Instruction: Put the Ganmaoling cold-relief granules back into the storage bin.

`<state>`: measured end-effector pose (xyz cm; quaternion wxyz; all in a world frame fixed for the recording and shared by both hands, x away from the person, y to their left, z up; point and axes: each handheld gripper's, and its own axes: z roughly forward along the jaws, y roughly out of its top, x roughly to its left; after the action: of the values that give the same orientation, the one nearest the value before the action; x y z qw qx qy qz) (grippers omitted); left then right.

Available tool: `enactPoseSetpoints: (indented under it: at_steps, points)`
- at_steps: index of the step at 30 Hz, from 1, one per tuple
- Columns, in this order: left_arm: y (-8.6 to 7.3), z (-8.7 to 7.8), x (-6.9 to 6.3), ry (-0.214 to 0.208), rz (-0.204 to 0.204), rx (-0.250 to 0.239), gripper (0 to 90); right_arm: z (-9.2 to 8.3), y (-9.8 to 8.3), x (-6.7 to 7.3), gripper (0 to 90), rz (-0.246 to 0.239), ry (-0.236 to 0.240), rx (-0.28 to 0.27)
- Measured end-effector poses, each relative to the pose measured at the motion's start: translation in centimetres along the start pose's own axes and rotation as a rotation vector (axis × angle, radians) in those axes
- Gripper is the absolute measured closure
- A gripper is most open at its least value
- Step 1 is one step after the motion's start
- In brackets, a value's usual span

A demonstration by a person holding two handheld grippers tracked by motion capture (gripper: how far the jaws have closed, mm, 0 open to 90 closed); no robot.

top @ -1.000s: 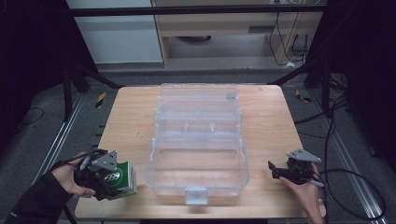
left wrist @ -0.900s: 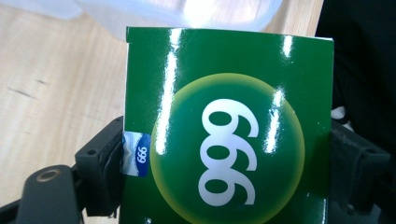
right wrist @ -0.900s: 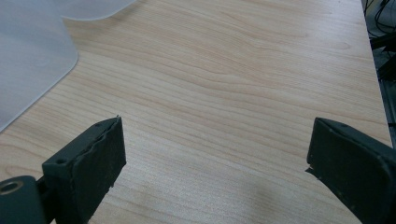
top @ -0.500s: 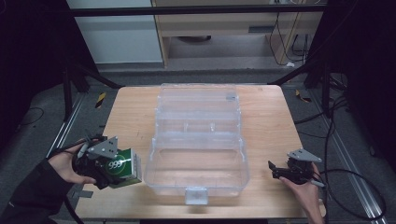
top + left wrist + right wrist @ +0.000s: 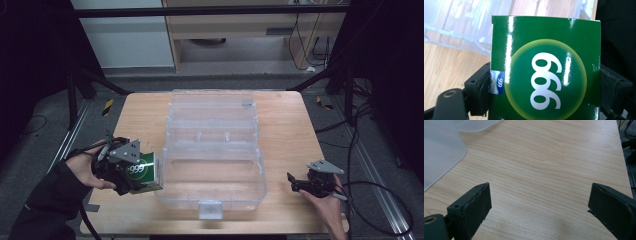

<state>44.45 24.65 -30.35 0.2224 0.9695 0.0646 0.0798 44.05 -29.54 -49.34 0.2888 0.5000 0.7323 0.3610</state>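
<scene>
A glossy green "999" box (image 5: pixel 145 172) sits upright just beside the clear plastic case (image 5: pixel 212 150).

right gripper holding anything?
No. In the right gripper view the right gripper has its jaws wide apart over the bare wooden table, nothing between them.
</scene>
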Motion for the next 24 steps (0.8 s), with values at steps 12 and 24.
enactPoseSetpoints:
  at_steps: [12, 24]
  points:
    - [2.2, 0.7, 0.5, -0.017, 0.04, 0.007, 14.8, 0.0, 0.0, 0.1, 5.1, 0.002, 0.004, 0.004]
    - [3.6, 2.0, 0.7, -0.027, 0.056, 0.01, 14.9, 0.0, 0.0, 0.0, 5.0, 0.003, 0.005, 0.003]
